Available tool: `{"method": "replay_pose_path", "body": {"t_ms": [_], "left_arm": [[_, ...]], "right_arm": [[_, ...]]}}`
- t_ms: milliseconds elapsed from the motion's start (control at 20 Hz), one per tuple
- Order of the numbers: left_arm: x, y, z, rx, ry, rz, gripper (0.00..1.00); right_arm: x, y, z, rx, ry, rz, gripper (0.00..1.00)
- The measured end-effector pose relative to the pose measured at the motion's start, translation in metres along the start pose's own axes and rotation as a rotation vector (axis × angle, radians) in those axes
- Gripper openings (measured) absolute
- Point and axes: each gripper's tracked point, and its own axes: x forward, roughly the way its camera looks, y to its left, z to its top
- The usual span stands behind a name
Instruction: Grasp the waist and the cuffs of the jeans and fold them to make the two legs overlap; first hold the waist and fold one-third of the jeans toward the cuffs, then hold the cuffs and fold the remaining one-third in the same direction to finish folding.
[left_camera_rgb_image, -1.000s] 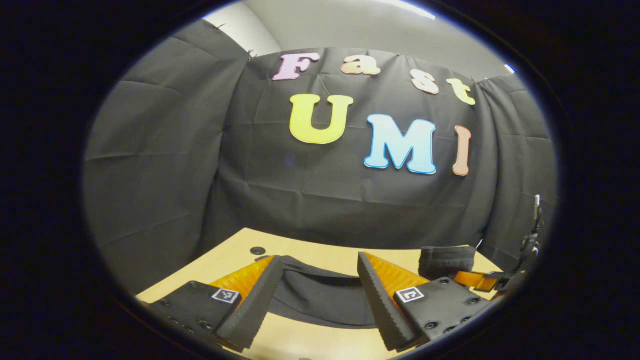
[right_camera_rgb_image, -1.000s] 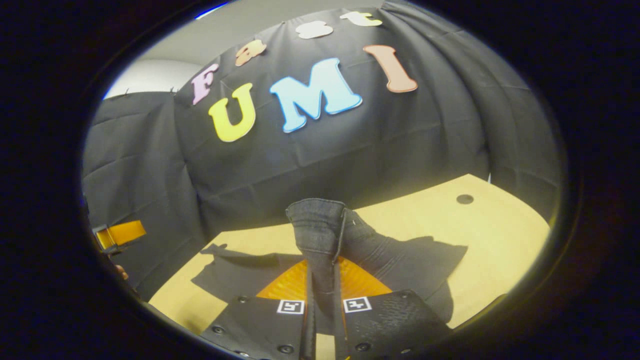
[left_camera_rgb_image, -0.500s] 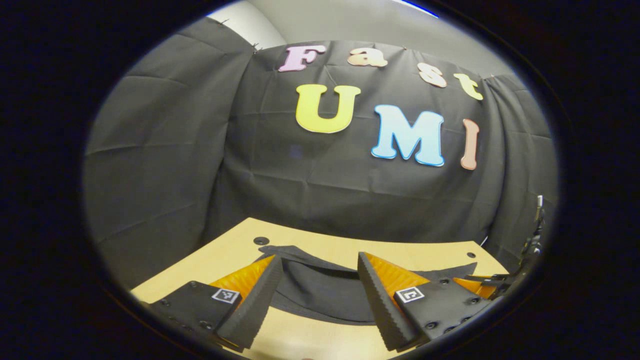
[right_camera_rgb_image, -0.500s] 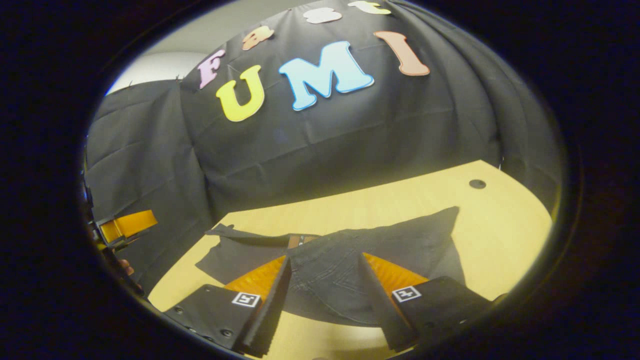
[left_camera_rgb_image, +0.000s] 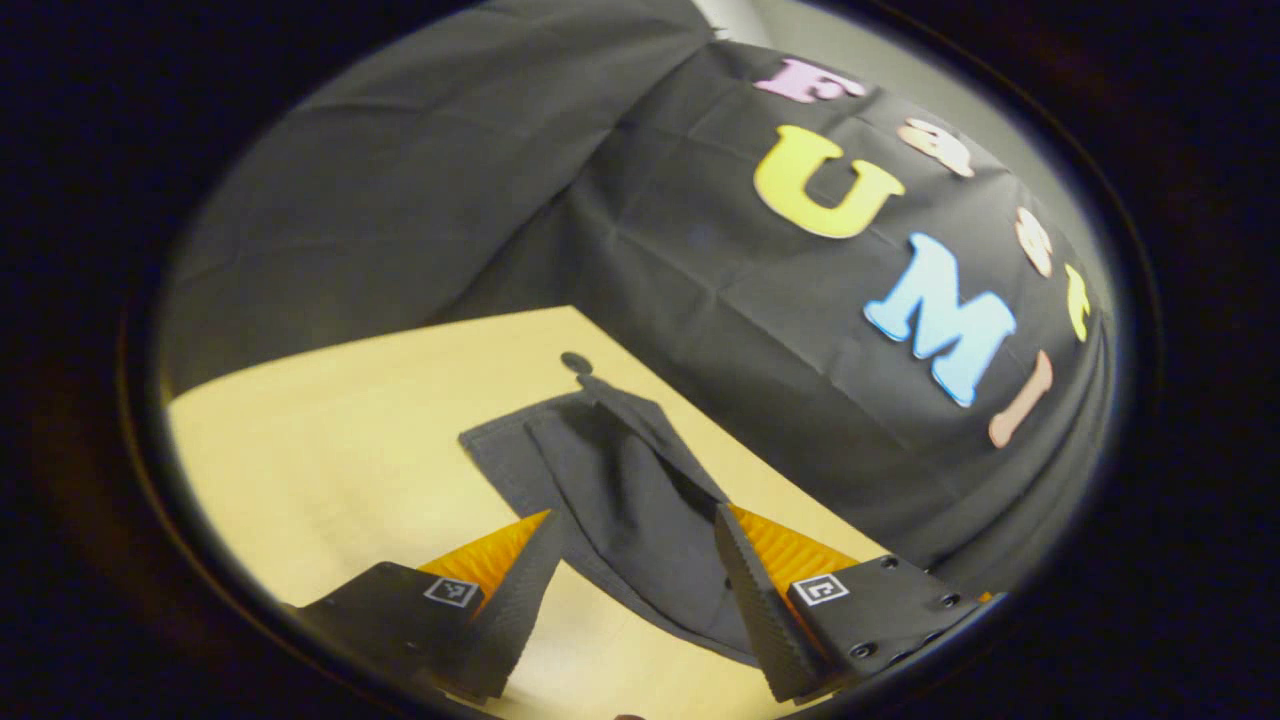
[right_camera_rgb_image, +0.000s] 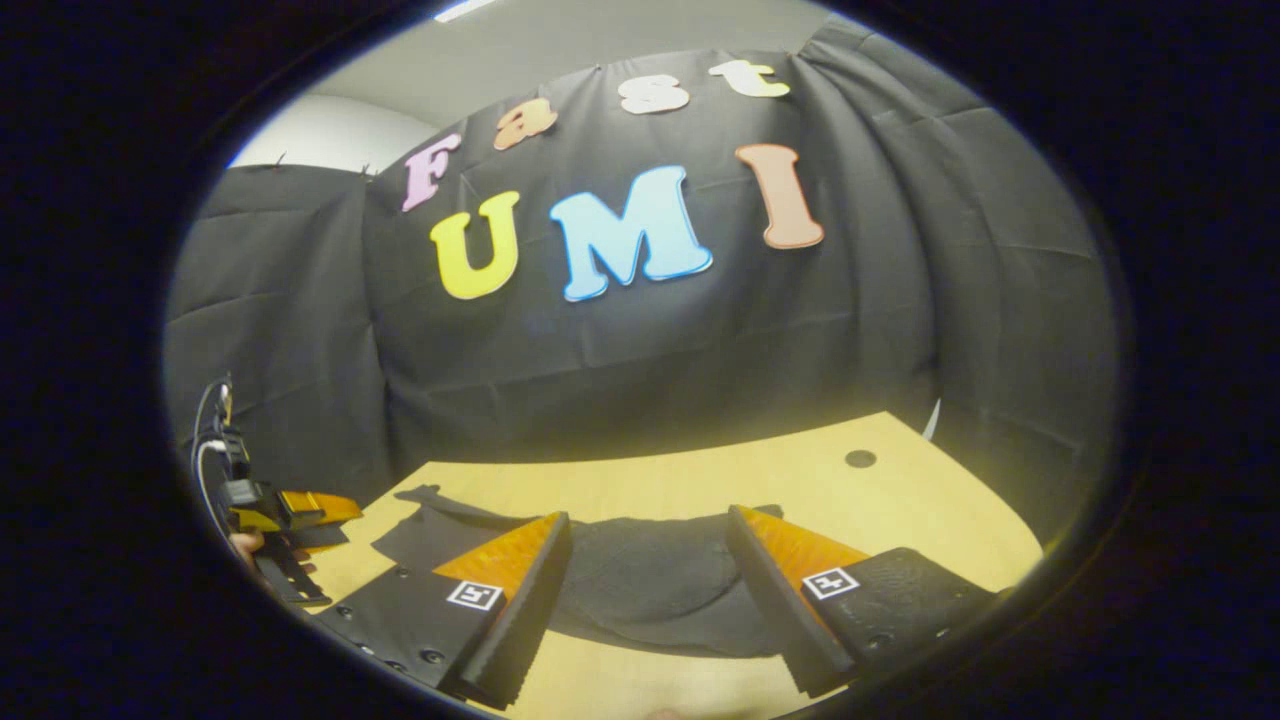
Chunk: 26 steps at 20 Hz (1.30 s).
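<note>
Both grippers are spread wide with nothing in them, and the dark jeans (right_camera_rgb_image: 640, 590) lie flat on the wooden table (right_camera_rgb_image: 900, 500). My guess is the next grab is the tricky bit: pinch through every layer at the edge so the fold carries evenly. The denim sits just past the right gripper (right_camera_rgb_image: 645, 600), and between the left gripper (left_camera_rgb_image: 630, 580) fingers too
</note>
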Motion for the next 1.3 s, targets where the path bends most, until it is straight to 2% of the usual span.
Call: {"method": "replay_pose_path", "body": {"t_ms": [200,350,500,550,600,650,700,950,1150,1300], "left_arm": [[0.029,0.037,-0.009,-0.229,0.079,0.076,0.97],[0.053,0.063,-0.012,-0.363,0.109,0.143,0.97],[0.075,0.085,-0.012,-0.407,0.144,0.227,0.97],[0.082,0.091,-0.013,-0.409,0.154,0.249,0.94],[0.087,0.096,-0.014,-0.409,0.164,0.269,0.98],[0.093,0.098,-0.012,-0.419,0.17,0.272,0.94],[0.1,0.096,-0.008,-0.429,0.167,0.26,0.97],[0.123,0.092,0.003,-0.413,0.227,0.188,0.94],[0.129,0.082,0.004,-0.455,0.263,0.121,0.94],[0.136,0.075,0.005,-0.467,0.277,0.099,0.96]], "right_arm": [[-0.016,-0.02,0.021,0.038,-0.02,-0.043,0.93],[-0.017,-0.031,0.024,0.048,-0.02,-0.066,0.92],[-0.007,-0.037,0.019,0.057,0.01,-0.071,0.93],[-0.002,-0.036,0.016,0.06,0.021,-0.065,0.93],[0.001,-0.037,0.013,0.065,0.038,-0.053,0.93],[0.004,-0.037,0.01,0.072,0.057,-0.044,0.93],[0.008,-0.039,0.009,0.082,0.076,-0.04,0.93],[0.013,-0.045,0.014,0.108,0.059,-0.078,0.92],[0.022,-0.045,0.007,0.095,0.074,-0.102,0.92],[0.023,-0.039,0.004,0.101,0.079,-0.1,0.93]]}}
